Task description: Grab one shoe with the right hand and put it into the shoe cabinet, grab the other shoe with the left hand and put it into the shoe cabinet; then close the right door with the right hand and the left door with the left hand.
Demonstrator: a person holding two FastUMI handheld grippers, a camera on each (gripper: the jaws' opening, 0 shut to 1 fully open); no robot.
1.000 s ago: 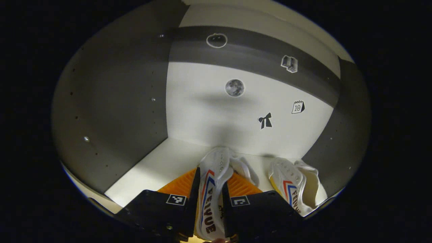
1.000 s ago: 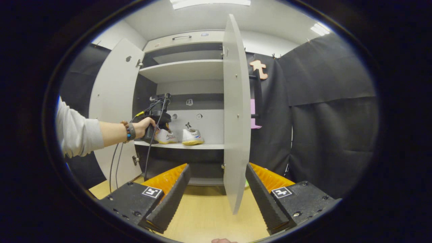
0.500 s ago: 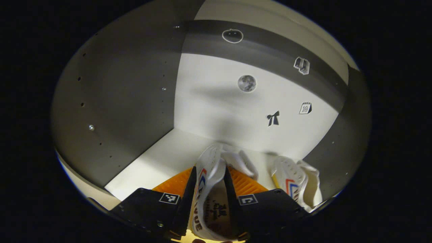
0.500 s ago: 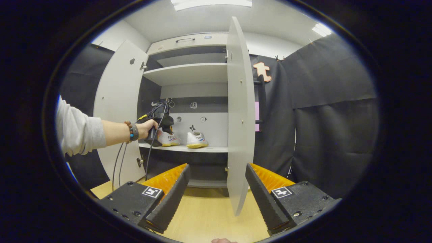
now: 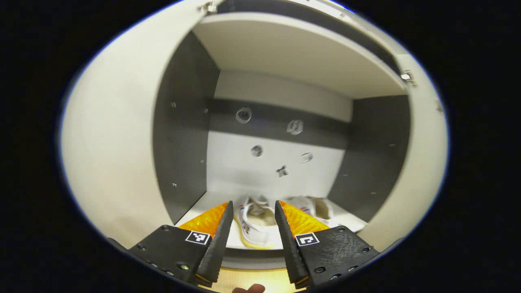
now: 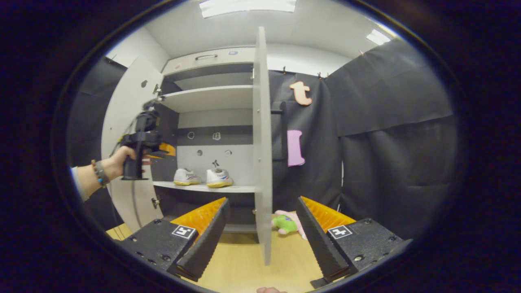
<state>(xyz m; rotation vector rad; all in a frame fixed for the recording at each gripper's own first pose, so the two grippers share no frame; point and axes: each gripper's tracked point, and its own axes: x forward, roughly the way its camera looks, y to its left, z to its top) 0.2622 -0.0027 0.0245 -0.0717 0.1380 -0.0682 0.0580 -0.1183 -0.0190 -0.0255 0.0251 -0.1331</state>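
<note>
My left gripper (image 5: 252, 228) is spread and empty, held in front of the shoe cabinet (image 5: 183, 134), level with its shelf (image 5: 346, 217). My right gripper (image 6: 262, 228) is likewise wide apart with nothing between its fingers, low over the wooden floor (image 6: 244, 264). Between its fingers stands the right door (image 6: 262, 142), open and seen edge-on. The left door (image 6: 126, 106) is also open, with my left hand (image 6: 120, 156) just in front of it. Both white sneakers, the left shoe (image 6: 185, 178) and the right shoe (image 6: 218, 178), sit side by side on the shelf. A green and pink plush toy (image 6: 287, 223) lies beyond the right door.
</note>
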